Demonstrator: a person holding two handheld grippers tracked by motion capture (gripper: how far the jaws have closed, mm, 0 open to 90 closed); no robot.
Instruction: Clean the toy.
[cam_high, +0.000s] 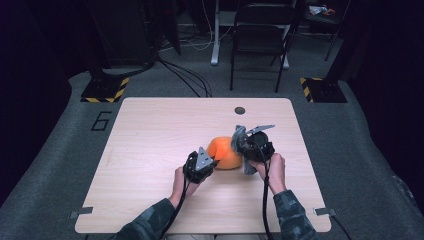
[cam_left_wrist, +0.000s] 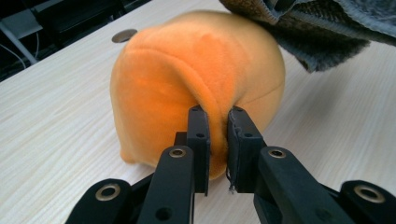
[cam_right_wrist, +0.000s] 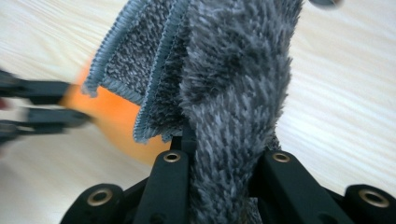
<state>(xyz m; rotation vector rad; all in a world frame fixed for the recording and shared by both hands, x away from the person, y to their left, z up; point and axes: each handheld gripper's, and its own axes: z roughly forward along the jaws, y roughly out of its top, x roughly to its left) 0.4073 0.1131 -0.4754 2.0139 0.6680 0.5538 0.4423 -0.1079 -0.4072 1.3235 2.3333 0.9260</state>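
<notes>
Orange plush toy (cam_left_wrist: 196, 88) sits mid-table (cam_high: 150, 130), your left gripper (cam_left_wrist: 218, 140) pinched tight on its seam fold while your right gripper (cam_right_wrist: 219, 186) clamps the grey fuzzy cloth (cam_right_wrist: 233, 84) beside it, so next I think you should rub softly.

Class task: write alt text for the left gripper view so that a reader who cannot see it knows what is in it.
Two black tongs pinch a fold of a soft orange plush ball that rests on a pale wooden table. A shaggy grey cloth hangs in from the top right corner, over the far side of the ball, and a round dark hole lies in the table behind it.
</notes>
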